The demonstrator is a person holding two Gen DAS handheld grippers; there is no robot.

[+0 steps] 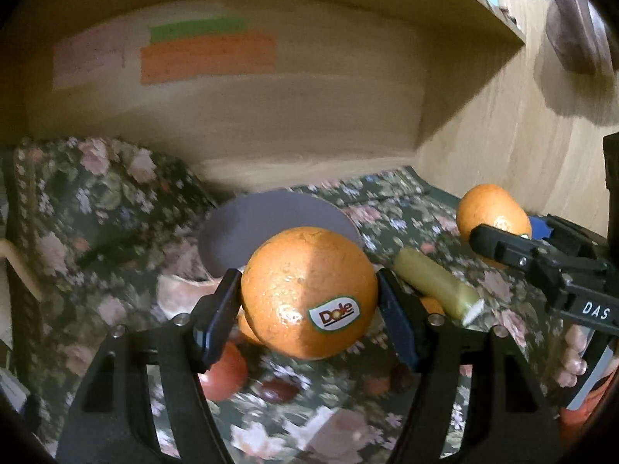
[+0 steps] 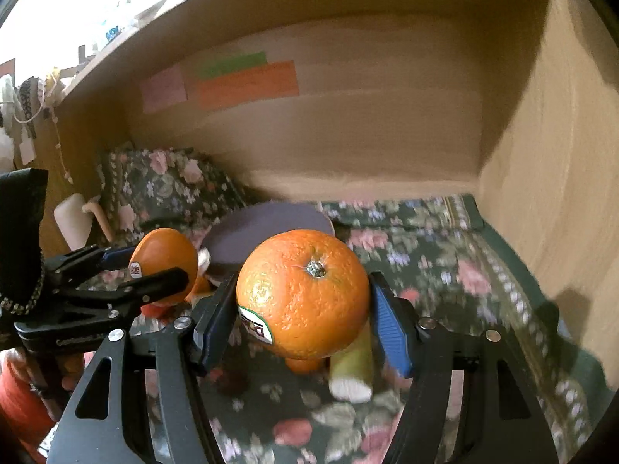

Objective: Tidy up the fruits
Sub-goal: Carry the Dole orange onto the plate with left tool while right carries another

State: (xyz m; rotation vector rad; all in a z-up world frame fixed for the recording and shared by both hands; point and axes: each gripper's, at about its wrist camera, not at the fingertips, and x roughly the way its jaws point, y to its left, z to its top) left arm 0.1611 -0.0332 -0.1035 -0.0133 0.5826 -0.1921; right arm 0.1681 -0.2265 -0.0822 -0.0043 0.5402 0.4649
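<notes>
Left gripper (image 1: pixel 309 295) is clamped on a Dole-stickered orange (image 1: pixel 308 292), held above the floral cloth (image 1: pixel 116 208). Right gripper (image 2: pixel 303 301) is likewise closed on a second orange (image 2: pixel 302 294), raised over a pale green stalk (image 2: pixel 354 367). A grey plate (image 1: pixel 263 224) lies just behind, near the wooden back wall (image 1: pixel 271 123). Open cloth extends rightward to the side panel (image 2: pixel 561 193); smaller fruits (image 1: pixel 226 375) lie below.

The left gripper (image 1: pixel 309 301) and the right gripper (image 2: pixel 303 309) are each clamped on an orange, held side by side, seemingly above the cloth, fingers pointing forward.
</notes>
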